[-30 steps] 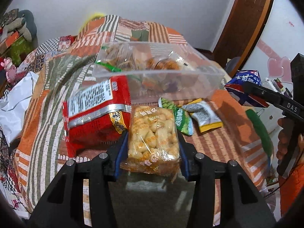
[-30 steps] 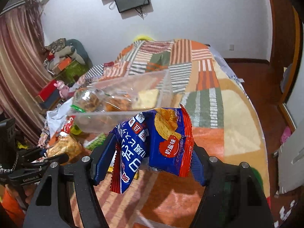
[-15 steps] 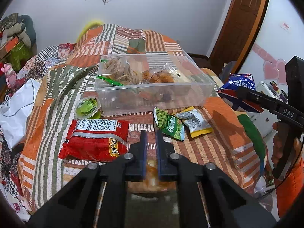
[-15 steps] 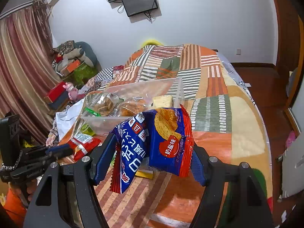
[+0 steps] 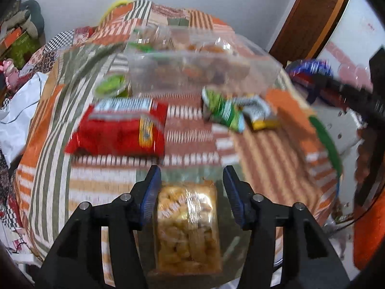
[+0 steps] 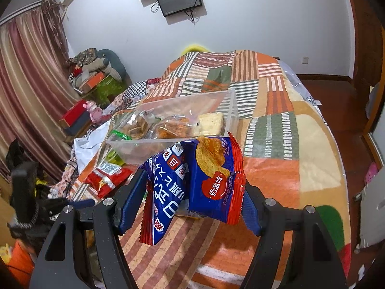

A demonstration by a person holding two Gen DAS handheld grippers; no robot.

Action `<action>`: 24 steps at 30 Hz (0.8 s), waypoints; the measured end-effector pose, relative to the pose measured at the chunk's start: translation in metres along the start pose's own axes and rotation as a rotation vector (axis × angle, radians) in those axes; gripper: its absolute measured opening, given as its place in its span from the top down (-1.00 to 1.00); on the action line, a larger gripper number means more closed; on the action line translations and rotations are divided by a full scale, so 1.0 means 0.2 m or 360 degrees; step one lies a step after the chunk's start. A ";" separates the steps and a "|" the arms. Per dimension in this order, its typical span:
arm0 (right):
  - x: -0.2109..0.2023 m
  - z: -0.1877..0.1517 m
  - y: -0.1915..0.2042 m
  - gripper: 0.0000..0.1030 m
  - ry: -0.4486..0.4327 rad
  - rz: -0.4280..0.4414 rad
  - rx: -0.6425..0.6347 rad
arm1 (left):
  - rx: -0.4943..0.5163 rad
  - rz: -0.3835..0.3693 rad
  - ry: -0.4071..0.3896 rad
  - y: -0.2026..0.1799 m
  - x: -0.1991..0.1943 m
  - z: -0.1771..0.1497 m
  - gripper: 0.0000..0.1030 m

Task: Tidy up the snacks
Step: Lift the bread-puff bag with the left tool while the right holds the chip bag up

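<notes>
A clear packet of yellow puffs [image 5: 187,226] lies on the quilt between the fingers of my left gripper [image 5: 191,171]. Its jaws are opening, and a gap shows on the packet's right side. This view is motion-blurred. Farther off stands the clear plastic box [image 5: 199,72] with several wrapped snacks inside. My right gripper [image 6: 192,183] is shut on a blue and red chip bag [image 6: 199,178], held in the air in front of the box [image 6: 168,142]. The left gripper [image 6: 79,203] shows at the lower left of the right wrist view.
On the striped quilt [image 5: 264,159] before the box lie a red bag [image 5: 115,130], a green packet [image 5: 223,110], a grey and yellow packet [image 5: 257,113] and a green jelly cup [image 5: 110,86]. Clutter and a curtain [image 6: 26,91] stand left of the bed.
A second ago the left gripper held the puff packet up; half a second ago its jaws were shut with the packet below. Now they stand apart around the lying packet. The right gripper kept its bag.
</notes>
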State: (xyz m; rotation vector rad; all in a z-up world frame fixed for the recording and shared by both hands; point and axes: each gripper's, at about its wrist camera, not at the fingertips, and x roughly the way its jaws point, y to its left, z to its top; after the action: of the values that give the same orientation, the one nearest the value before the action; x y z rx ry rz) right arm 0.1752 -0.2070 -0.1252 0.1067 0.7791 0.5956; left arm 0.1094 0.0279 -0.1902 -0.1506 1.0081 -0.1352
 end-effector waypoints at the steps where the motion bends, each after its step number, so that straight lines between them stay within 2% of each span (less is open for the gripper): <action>1: 0.00 0.00 0.00 -0.33 0.0001 0.0001 0.0000 | 0.0014 0.0034 0.0000 0.00 0.00 -0.02 -0.09; 8: 0.00 -0.02 0.03 -0.33 0.0010 0.0011 -0.0014 | -0.0033 0.0039 -0.0043 0.04 -0.09 -0.10 -0.36; 14: 0.00 -0.03 0.05 -0.33 0.0015 0.0025 -0.0030 | -0.0071 0.0016 0.0024 0.05 -0.06 -0.16 -0.49; 17: -0.01 -0.04 0.06 -0.33 0.0019 0.0030 -0.0034 | -0.0097 0.0012 0.0005 0.05 -0.06 -0.18 -0.49; 18: -0.01 -0.04 0.06 -0.33 0.0021 0.0030 -0.0035 | -0.0103 0.0011 -0.0002 0.05 -0.06 -0.19 -0.49; 19: -0.01 -0.04 0.06 -0.33 0.0022 0.0029 -0.0035 | -0.0102 0.0002 -0.0015 0.05 -0.06 -0.20 -0.32; 20: -0.01 -0.04 0.05 -0.33 0.0022 0.0029 -0.0033 | -0.0095 -0.0023 -0.0022 0.04 -0.07 -0.20 -0.04; 24: -0.01 -0.05 0.04 -0.33 0.0018 0.0036 -0.0015 | -0.0038 0.0011 -0.0045 0.01 -0.09 -0.19 0.06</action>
State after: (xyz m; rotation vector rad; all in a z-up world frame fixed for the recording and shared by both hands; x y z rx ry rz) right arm 0.1636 -0.2019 -0.1275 0.1038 0.7869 0.6219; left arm 0.0682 0.0305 -0.1951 -0.1703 0.9821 -0.1146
